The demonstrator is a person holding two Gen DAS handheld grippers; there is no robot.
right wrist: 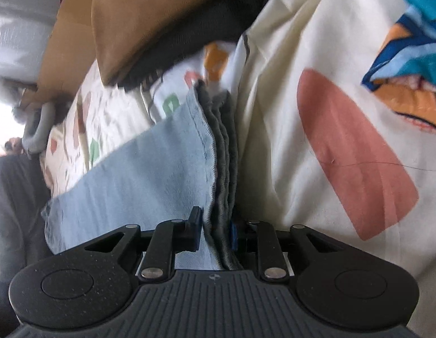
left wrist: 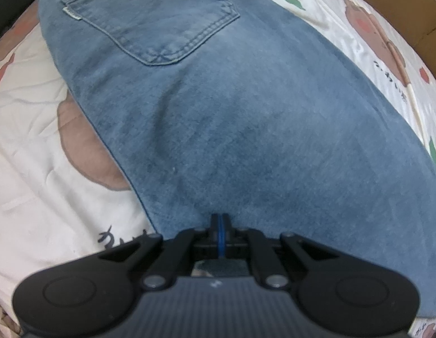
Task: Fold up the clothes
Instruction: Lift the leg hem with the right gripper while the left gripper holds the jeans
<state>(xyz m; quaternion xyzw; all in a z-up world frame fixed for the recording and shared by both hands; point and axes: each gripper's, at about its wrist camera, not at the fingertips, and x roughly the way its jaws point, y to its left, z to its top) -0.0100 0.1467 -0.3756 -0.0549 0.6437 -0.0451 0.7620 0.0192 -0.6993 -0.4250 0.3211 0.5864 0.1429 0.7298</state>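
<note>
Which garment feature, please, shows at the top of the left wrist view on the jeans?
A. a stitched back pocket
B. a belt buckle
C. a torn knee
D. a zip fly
A: a stitched back pocket lies flat on the jeans, which rest on the printed bedding.

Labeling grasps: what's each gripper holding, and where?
Left gripper: shut, fingers together over the jeans, nothing visibly pinched. Right gripper: stacked hem edge of the jeans between its fingers; whether they still press it cannot be told.
</note>
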